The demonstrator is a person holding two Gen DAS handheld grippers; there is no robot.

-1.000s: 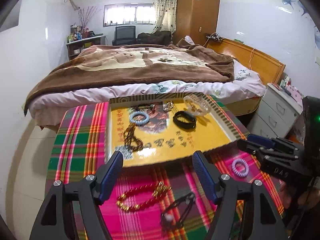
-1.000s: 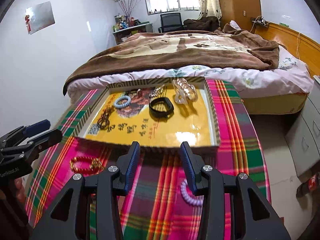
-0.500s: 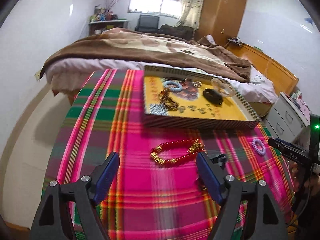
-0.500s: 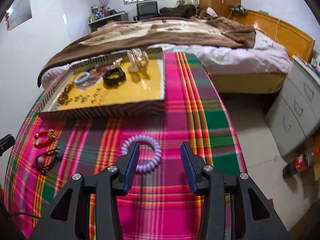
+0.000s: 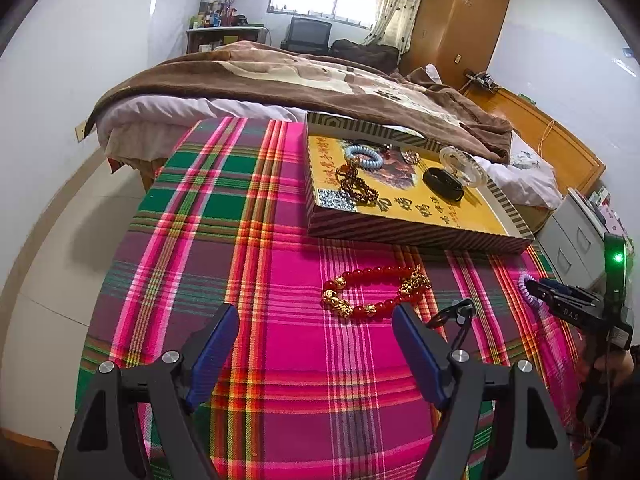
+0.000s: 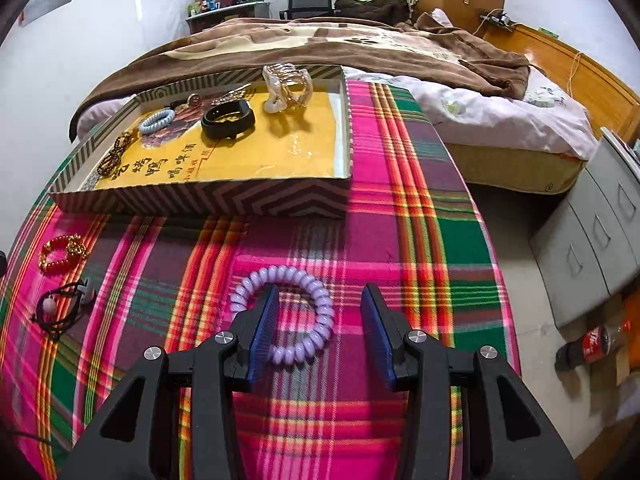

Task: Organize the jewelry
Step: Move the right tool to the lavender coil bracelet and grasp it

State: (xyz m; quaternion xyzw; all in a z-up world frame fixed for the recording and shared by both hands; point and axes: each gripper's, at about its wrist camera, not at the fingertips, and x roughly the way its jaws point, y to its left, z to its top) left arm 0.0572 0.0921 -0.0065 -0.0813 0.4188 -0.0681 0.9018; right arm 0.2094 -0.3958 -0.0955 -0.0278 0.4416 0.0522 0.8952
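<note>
Red-bead bracelet point(image 5: 374, 292) lies flat on plaid surface point(image 5: 256, 248), long axis left-right, just ahead of left gripper point(image 5: 316, 346), jaws wide apart, angled down. Right view: right gripper point(image 6: 318, 330) low, jaws apart, straddling near-right arc of lilac coil band point(image 6: 282, 314), flat on surface near tray point(image 6: 224, 200).

Woven plaid tablecloth point(image 6: 420, 184), matt. Cardboard tray point(image 6: 240, 200) with printed zigzag sides, glossy yellow lining. Smooth plastic lilac coil band point(image 6: 304, 344); pale-blue coil band point(image 6: 157, 119) likewise. Glossy red beads with gilt metal charms on bracelet point(image 5: 372, 292). Matt black wristband point(image 6: 228, 118). Translucent shiny plastic hair claw point(image 6: 286, 86). Ribbed blue pads point(image 6: 262, 332), matt black plastic gripper frames. Fleecy brown blanket point(image 6: 320, 48); varnished wood headboard point(image 6: 568, 72).
</note>
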